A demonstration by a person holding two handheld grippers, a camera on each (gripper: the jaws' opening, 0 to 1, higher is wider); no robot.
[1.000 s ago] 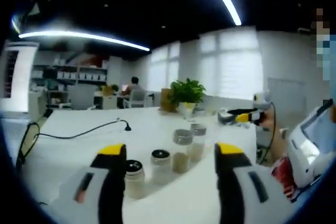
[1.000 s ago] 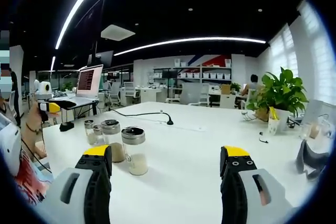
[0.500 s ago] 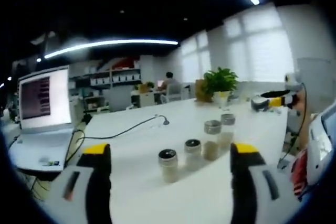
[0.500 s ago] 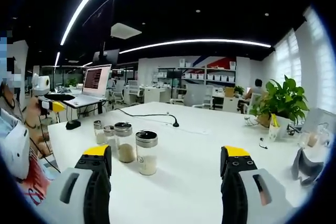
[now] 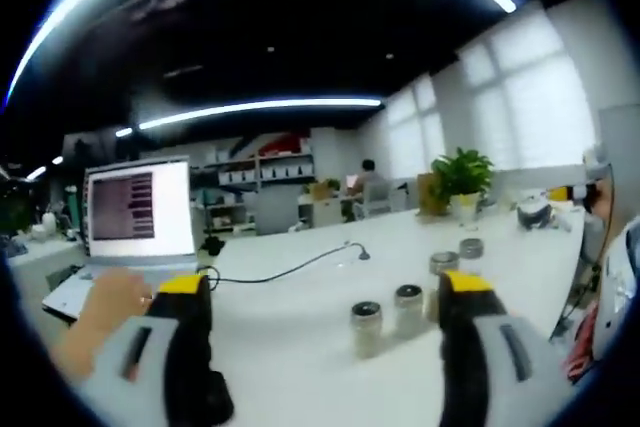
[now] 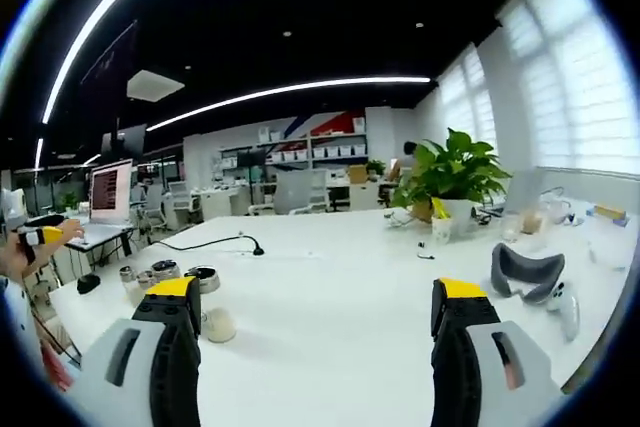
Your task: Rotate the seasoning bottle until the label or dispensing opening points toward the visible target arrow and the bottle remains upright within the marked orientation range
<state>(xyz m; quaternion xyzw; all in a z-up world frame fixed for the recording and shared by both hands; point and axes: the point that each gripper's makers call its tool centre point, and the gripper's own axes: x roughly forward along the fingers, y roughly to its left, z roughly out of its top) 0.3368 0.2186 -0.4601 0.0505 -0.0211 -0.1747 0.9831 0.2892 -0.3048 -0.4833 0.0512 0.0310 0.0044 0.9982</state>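
Several glass seasoning bottles with dark metal lids stand upright in a row on the white table (image 5: 300,347). In the left gripper view the nearest bottle (image 5: 366,327) stands between my jaws, another (image 5: 407,309) is just past it, and the rest sit behind the right jaw. My left gripper (image 5: 324,284) is open, holds nothing and is short of the bottles. In the right gripper view the nearest bottle (image 6: 208,292) shows beside the left jaw, with the others (image 6: 160,271) further left. My right gripper (image 6: 316,288) is open and holds nothing.
An open laptop (image 5: 140,209) stands at the table's left, with a person's hand (image 5: 100,309) in front of it. A black cable (image 5: 290,265) crosses the table. A potted plant (image 6: 450,172) and a grey headset (image 6: 530,272) are at the right. A black mouse (image 6: 88,282) lies near the left edge.
The left gripper view has swung left, bringing in the laptop and a hand. The right gripper view has swung right, so the bottles now sit by its left jaw. Both grippers stay open.
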